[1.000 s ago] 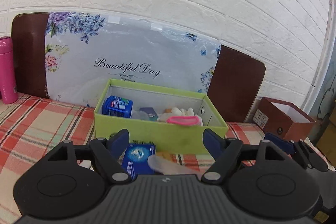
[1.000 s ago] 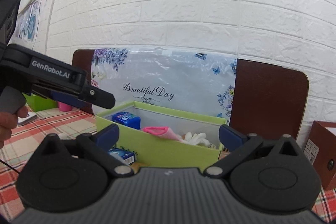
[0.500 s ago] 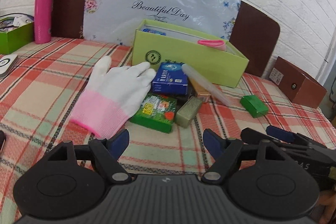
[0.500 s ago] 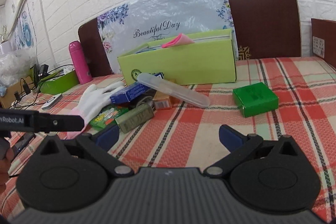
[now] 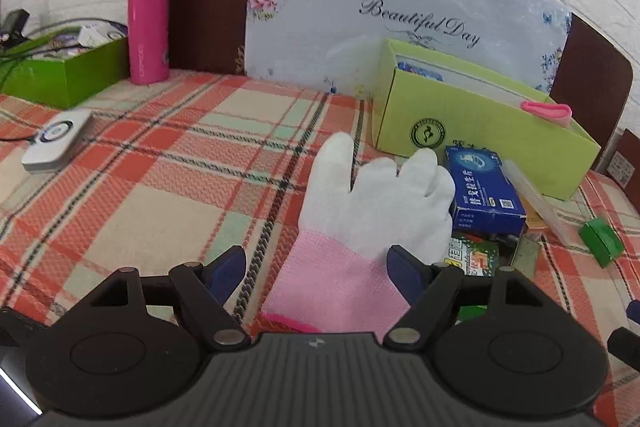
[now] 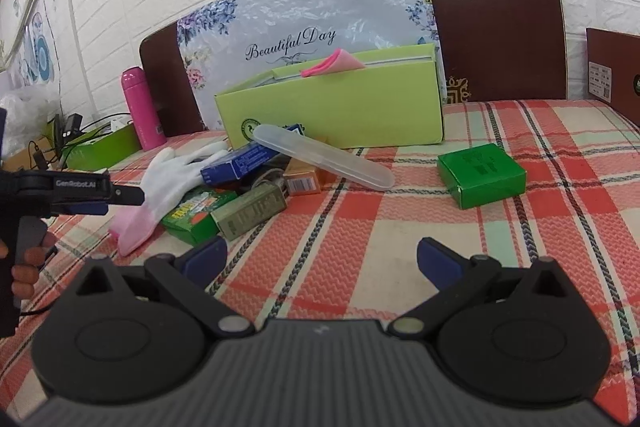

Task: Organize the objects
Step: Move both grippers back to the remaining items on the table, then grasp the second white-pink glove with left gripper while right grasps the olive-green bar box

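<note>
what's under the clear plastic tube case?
The clear plastic tube case lies across a blue medicine box and an orange carton; its far end overhangs the checked tablecloth. Anything beneath those is hidden.

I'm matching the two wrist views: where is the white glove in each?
Left wrist: the white glove lies at centre, just ahead of the open left gripper.
Right wrist: the glove is at left, beside the pile of small boxes.
Shared landmark: the lime box behind it.

One white glove (image 5: 380, 203), one clear tube case (image 6: 324, 157), five small boxes, two open green boxes, one pink bottle (image 5: 149, 19).
</note>
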The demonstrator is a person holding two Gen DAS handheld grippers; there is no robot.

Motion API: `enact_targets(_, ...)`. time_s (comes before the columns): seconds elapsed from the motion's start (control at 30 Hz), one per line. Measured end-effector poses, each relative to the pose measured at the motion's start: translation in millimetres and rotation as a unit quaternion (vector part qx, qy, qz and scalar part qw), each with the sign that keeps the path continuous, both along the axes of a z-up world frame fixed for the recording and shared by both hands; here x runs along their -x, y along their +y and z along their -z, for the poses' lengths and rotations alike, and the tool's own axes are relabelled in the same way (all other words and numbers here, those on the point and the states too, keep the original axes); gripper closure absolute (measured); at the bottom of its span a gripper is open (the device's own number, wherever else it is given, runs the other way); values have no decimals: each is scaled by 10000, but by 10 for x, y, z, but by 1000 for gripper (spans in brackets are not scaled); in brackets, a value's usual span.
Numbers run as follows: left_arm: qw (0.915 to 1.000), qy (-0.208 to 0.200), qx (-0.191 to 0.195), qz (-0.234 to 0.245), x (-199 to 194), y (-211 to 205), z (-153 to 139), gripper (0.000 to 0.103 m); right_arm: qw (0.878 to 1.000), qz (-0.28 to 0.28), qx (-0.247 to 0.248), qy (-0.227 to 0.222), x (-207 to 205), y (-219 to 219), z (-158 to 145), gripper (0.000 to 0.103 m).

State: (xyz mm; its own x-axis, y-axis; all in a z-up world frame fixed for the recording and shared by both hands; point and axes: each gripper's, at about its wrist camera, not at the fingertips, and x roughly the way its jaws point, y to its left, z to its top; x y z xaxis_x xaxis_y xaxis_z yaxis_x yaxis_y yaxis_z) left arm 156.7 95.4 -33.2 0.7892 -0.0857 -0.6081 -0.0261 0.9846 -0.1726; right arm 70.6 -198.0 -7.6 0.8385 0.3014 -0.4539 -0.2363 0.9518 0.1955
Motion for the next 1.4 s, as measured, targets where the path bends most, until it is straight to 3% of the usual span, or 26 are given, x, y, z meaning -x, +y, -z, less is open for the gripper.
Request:
enact_targets(0.07,9985,185,410,299,15,22,63,41,9999,-46,122,-3,-2,44,-6,0)
enact_targets(0.1,9984,154,415,365,81,-12,70,68,9998,-102,147,19,-9,70,-8,0)
enact_targets(0.13,9984,171,310,451,149,-74,65,81,9998,-187,106,52,-23,92,-7,0)
enact_targets(0.2,9972,216,199,693,305,-213,22,88,9994,-314,-94,139,-81,136,1,0)
enact_targets(0.37,9879,212,420,1479,661,-519,-9,88,9988,-311,-207,313,-349,378,18,6)
enact_targets(0.53,9885,120,629,1371,742,-519,55,88,9987,-76,-134,489,-671,649,65,21)
enact_targets(0.63,9883,150,825,1277,731,-455,60,83,9980,8,-197,596,-773,682,124,38)
enact_targets(0.67,9887,159,849,1225,727,-442,58,81,9980,48,-267,570,-763,652,120,53)
enact_targets(0.73,9902,211,885,1058,684,-416,56,67,9974,31,-386,605,-738,568,119,71)
enact_targets(0.83,9919,192,965,808,646,-409,57,43,9969,13,-446,652,-649,430,106,77)
enact_targets(1.0,9951,-76,864,471,486,-487,-1,29,9986,-11,1,537,-309,319,29,78)
enact_targets(1.13,9971,-83,752,96,254,-517,7,28,9983,-77,106,565,-81,244,37,78)
enact_targets(1.17,9968,17,794,55,200,-491,29,30,9982,-87,79,589,-53,227,46,78)
enact_targets(1.23,9930,171,1165,81,175,-380,77,68,9980,-85,-25,623,-14,183,56,78)
enact_targets(1.27,9897,203,1407,150,202,-316,84,82,9980,-81,-71,627,-2,161,52,78)
enact_targets(1.33,9905,285,1303,326,293,-284,45,93,9978,-93,-119,647,17,132,49,78)
enact_targets(1.4,9936,341,916,574,433,-295,25,93,9976,-164,-109,671,41,112,38,78)
